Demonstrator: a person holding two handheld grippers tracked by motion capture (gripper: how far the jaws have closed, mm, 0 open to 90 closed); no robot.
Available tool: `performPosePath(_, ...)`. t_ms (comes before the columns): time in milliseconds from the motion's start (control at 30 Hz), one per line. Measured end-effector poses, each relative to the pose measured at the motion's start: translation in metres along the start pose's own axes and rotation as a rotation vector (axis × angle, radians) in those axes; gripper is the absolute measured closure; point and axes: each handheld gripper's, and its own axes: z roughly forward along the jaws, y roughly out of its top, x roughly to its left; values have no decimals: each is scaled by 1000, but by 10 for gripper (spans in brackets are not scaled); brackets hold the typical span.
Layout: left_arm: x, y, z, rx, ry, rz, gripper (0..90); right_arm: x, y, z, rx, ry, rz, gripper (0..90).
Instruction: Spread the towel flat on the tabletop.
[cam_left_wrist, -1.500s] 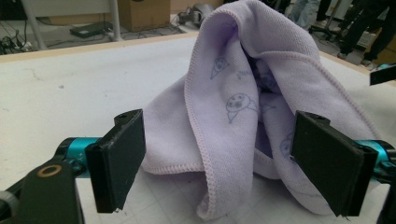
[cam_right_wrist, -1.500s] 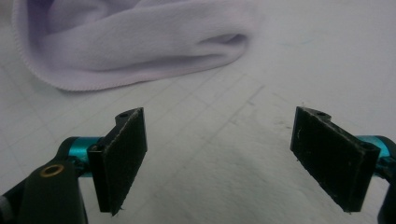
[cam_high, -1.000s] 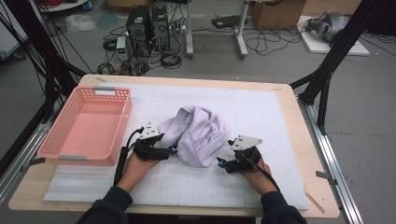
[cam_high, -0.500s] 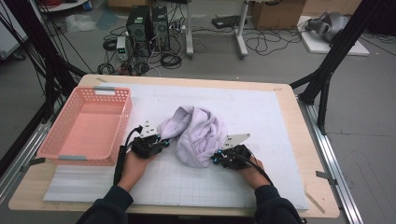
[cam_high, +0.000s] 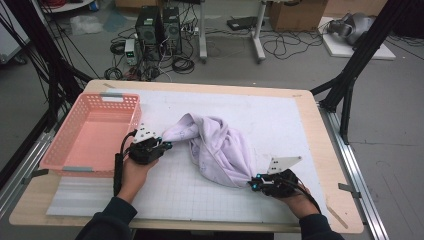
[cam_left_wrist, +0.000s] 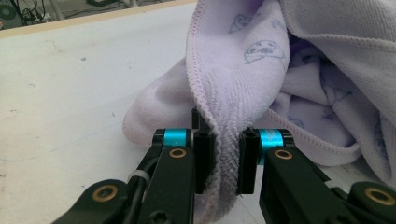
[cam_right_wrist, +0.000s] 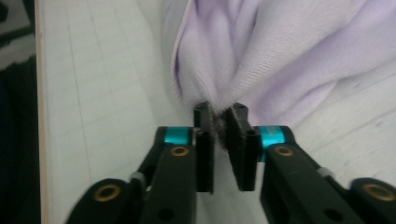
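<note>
Pale lilac towel (cam_high: 220, 150) with faint printed figures, pink basket (cam_high: 65, 155), white gridded mat (cam_high: 280, 120), black-and-teal claws.

High view: overhead, facing forward-down. Both claw views: close, along jaws; all share towel (cam_high: 220, 147).

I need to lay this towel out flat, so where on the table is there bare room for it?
Bare mat lies beyond the lilac towel toward the far edge and right edge, and along the near edge between the left gripper and right gripper. The left side is crowded by the pink basket.
</note>
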Motion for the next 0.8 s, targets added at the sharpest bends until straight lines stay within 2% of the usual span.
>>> performPosePath(67, -1, 0, 0, -9, -1, 6, 812, 2, 8, 1, -54, -35, 9, 606)
performPosePath(133, -1, 0, 0, -15, -6, 5, 812, 5, 22, 5, -106, -49, 1, 564)
performPosePath(200, -1, 0, 0, -19, -15, -1, 811, 8, 36, 12, -151, -69, -11, 478)
performPosePath(300, 0, 0, -1, -27, -21, -8, 810, 11, 63, 31, -175, -101, -34, 420)
performPosePath(400, 0, 0, -2, -32, -19, -8, 810, 12, 85, 51, -157, -124, -62, 393)
performPosePath(533, 1, 0, -2, -32, -11, -9, 811, 10, 104, 75, -134, -105, -48, 414)
performPosePath(567, 2, 0, -2, -31, -10, -9, 811, 9, 107, 79, -116, -98, -40, 466)
performPosePath(633, 2, 0, -2, -31, -4, -13, 811, 4, 111, 84, -65, -114, -74, 640)
performPosePath(667, 3, 0, -2, -32, -4, -15, 811, 2, 112, 85, -51, -106, -63, 719)
performPosePath(733, 3, -1, -2, -29, -1, -14, 811, -5, 111, 81, -59, -96, -49, 780)
performPosePath(800, 2, -1, 0, -24, -4, -17, 811, -11, 111, 75, -51, -116, -44, 795)
